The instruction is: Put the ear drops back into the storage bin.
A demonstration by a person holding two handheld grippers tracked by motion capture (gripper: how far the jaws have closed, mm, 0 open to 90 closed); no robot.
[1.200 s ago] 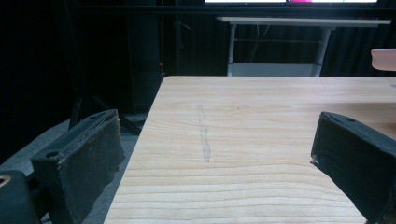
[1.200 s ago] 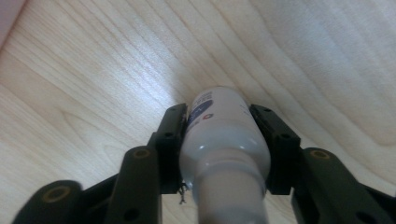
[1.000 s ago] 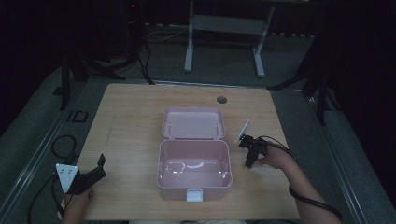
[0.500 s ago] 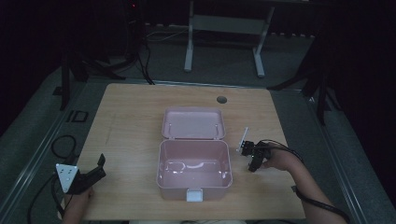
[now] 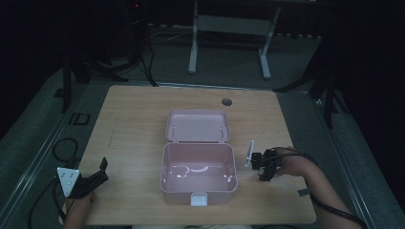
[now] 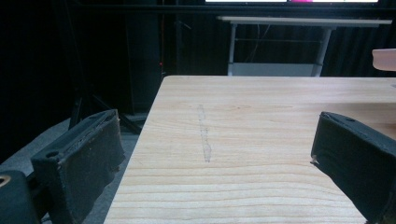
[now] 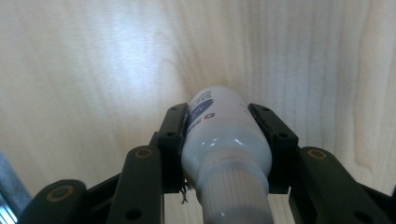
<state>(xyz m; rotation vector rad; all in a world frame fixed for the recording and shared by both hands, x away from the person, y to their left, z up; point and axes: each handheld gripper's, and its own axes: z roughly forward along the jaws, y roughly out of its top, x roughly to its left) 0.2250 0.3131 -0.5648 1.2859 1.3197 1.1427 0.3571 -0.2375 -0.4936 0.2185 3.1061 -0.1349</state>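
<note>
A pink box (image 5: 198, 171) stands open at the middle of the wooden table (image 5: 133, 129), its lid (image 5: 197, 125) laid back behind it. To its right my right gripper (image 5: 264, 175) points down at the table, and its jaws are shut on a small white bottle (image 7: 223, 140) with a blue label and a ribbed cap. The bottle's far end hangs just above the wood. At the table's front left corner my left gripper (image 5: 101, 171) stands open, its black pads (image 6: 88, 158) wide apart over bare wood, with nothing between them.
A round cable hole (image 5: 226, 101) lies near the table's far edge. Behind the table stands a white metal frame (image 5: 229, 28) on a dark floor. Cables (image 5: 62, 148) trail off the left side. The box's lid edge (image 6: 385, 58) shows at the far right of the left gripper view.
My right gripper has moved nearer and a little right with the bottle, lowering toward the table. The left gripper has stayed put.
</note>
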